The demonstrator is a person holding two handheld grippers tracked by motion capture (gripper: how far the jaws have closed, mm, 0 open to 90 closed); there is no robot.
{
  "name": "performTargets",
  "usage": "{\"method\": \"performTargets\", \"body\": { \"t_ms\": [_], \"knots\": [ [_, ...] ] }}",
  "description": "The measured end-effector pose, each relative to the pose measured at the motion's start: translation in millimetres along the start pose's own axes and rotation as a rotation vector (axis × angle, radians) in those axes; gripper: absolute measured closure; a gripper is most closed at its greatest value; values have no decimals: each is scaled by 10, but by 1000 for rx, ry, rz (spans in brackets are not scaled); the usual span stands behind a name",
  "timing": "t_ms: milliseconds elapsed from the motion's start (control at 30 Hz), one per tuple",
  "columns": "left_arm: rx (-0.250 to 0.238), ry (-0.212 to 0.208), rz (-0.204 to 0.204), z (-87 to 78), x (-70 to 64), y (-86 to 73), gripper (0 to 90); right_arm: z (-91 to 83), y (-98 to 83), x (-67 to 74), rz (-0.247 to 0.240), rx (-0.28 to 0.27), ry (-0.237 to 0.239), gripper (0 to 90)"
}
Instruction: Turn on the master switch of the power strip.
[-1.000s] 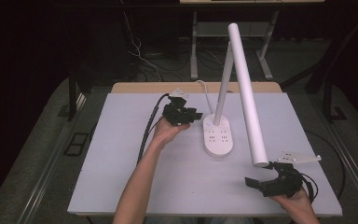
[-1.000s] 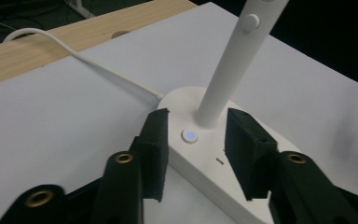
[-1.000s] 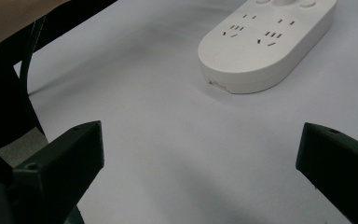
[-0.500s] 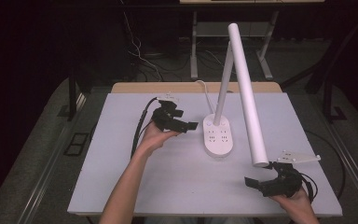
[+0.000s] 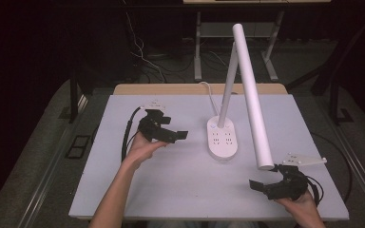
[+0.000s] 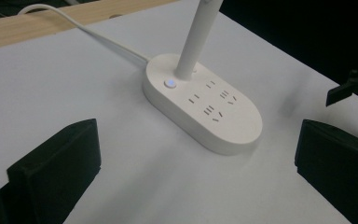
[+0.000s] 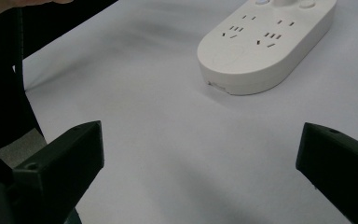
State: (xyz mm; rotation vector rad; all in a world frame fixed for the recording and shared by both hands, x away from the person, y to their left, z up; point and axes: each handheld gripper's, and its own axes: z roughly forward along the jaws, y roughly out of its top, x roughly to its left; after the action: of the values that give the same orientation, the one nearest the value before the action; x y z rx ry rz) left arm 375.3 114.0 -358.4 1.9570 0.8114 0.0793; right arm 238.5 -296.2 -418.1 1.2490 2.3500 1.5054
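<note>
Right gripper [image 5: 266, 186]: nearest you, on the near side of the lamp base and to its right; jaws spread wide, nothing between them, hovering over bare bench.

Left gripper [image 5: 171, 134]: to the left of the lamp base, apart from it. Its jaws have just been opening and now stand as wide as they go, empty, aimed at the base.

Lamp base [image 6: 203, 102]: the item in hand. It sits mid-bench, an oval slab of smooth matte white plastic with rounded edges, socket slots on top and a small lit button [image 6: 170, 84] beside the stem. You should expect it to be rigid and likely top-heavy; the shell looks slippery. Take it across the narrow width of the oval, low on the side wall, not by the tube.

Stem [image 5: 228, 90]: slim white tube rising from the far end of the base.

Lamp head [image 5: 252, 95]: long white cylinder slanting down over the base's right side; treat the joint as fragile.

Cord [image 6: 84, 30]: soft white cable running from the base to the far bench edge.

Bench [image 5: 171, 190]: flat, pale grey, matte.
</note>
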Motion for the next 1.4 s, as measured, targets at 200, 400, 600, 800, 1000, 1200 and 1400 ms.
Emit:
{"method": "performTargets", "body": {
  "t_ms": [200,400,600,800,1000,1200,1400],
  "knots": [
    [-20,8,-12,-130,-30,-145,0,2,1,-2,-3,-1,-1,2],
    [-29,5,-19,-221,-86,-300,0,8,4,1,-7,-3,-3,2],
    [-39,8,-29,-297,-122,-462,0,10,7,7,-10,4,-3,2],
    [-51,7,-34,-375,-166,-617,0,16,7,8,-11,5,-3,2],
    [-55,7,-35,-426,-239,-775,0,20,7,16,-11,8,0,2],
    [-67,12,-54,-486,-275,-975,0,27,6,14,-15,11,-1,2],
    [-81,19,-63,-563,-327,-1157,0,33,3,20,-12,20,0,2]
  ]
}}
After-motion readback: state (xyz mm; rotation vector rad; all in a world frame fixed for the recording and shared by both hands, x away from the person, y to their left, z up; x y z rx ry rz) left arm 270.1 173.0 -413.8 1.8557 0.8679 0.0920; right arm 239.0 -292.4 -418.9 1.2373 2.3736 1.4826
